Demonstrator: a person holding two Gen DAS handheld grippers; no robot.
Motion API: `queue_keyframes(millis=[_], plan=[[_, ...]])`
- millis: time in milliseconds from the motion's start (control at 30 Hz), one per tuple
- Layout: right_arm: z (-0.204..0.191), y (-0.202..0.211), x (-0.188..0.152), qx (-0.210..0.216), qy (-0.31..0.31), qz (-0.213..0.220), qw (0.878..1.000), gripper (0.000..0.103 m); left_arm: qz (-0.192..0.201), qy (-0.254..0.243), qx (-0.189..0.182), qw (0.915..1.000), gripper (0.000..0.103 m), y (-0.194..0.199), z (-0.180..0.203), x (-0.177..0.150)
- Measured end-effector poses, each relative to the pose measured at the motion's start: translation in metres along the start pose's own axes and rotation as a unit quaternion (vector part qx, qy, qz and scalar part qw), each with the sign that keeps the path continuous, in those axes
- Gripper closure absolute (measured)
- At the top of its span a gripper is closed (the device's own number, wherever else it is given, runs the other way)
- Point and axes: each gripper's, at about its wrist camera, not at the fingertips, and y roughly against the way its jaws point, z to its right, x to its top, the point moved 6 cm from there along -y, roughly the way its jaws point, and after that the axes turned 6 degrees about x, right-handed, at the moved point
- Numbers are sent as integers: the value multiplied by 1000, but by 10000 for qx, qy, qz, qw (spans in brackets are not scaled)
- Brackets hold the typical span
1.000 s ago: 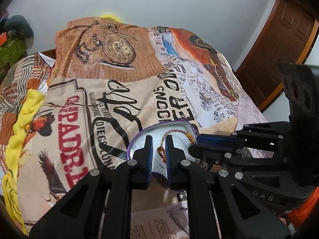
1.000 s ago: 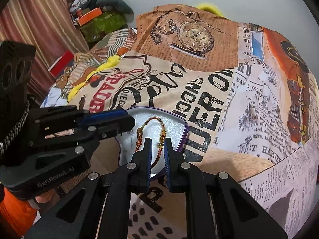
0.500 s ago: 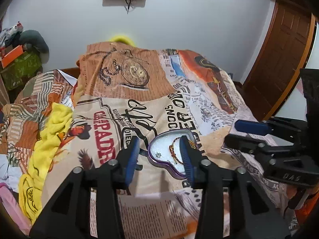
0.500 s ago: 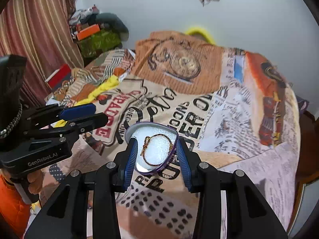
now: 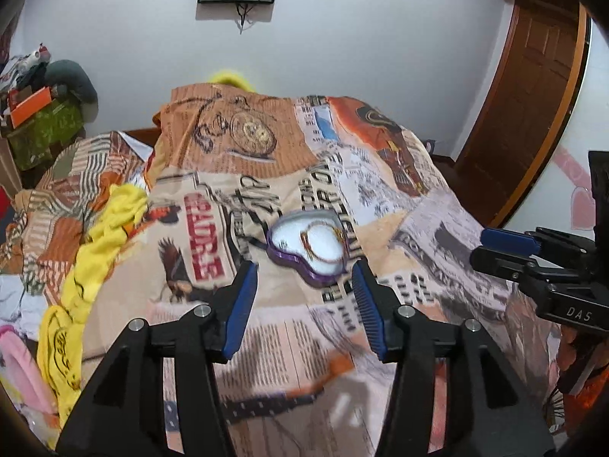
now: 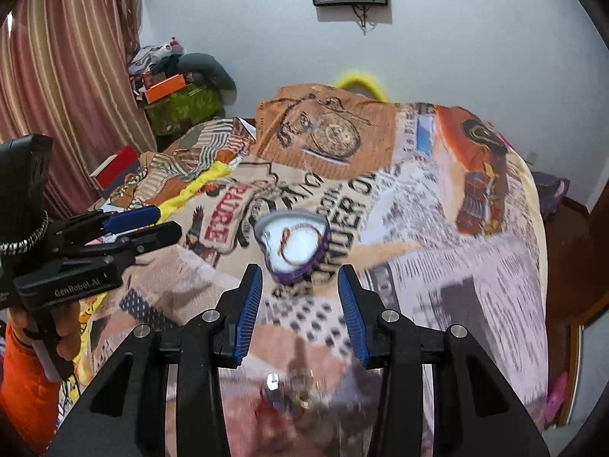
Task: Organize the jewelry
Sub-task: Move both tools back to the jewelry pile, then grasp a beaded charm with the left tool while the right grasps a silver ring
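We hold both grippers, left [image 5: 304, 297] and right [image 6: 300, 301], spread wide above one heart-shaped tray [image 5: 279, 255] bearing one bracelet [image 5: 304, 238], with bedspread [image 5: 437, 228] free on all sides.

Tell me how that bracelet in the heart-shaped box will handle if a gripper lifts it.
The bracelet looks like a thin cord loop, so it would probably sag and dangle rather than hold shape. It seems light, and thin enough to slip between pads. The heart-shaped box sits on a soft bedspread, so pressing down may tilt it.
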Motion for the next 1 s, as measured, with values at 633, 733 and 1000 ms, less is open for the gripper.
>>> queue_keyframes(millis=[633,733,1000], plan=[[16,4,-112,-135,55,-1025,9946,65,-507,-632,-34,9967,52,-7,57,-72],[15,-3,-114,-84,85,-1068,9942,65,-590,-601,-229,9962,52,-11,66,-75],[12,-15,-111,-36,285,-887,9956,66,-599,-697,-385,9950,52,-22,80,-71]])
